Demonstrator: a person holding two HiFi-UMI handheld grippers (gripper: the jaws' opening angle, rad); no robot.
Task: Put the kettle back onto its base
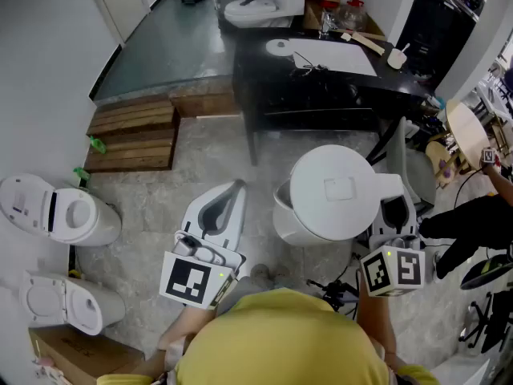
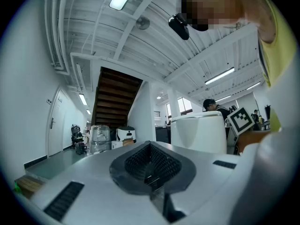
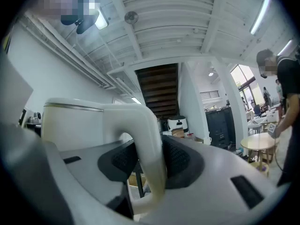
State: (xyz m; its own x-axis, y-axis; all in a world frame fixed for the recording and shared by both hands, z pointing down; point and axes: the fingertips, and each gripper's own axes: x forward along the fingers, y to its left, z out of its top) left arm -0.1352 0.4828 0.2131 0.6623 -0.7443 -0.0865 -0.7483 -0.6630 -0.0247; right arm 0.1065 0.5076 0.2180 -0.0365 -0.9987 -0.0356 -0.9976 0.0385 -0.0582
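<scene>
In the head view, your yellow top (image 1: 280, 343) hides both forearms. The kettle (image 1: 337, 195) conceals its own lower body, and its handle is covered where the right gripper (image 1: 394, 207) clamps it. In the right gripper view, the gripper's shell hides the kettle's underside. Items on the black worktop (image 1: 321, 83) are too small to identify.

kettle (image 1: 337, 191) right of left tool (image 1: 232, 192), table (image 1: 264, 79) beyond, steps (image 1: 132, 135) far left
</scene>
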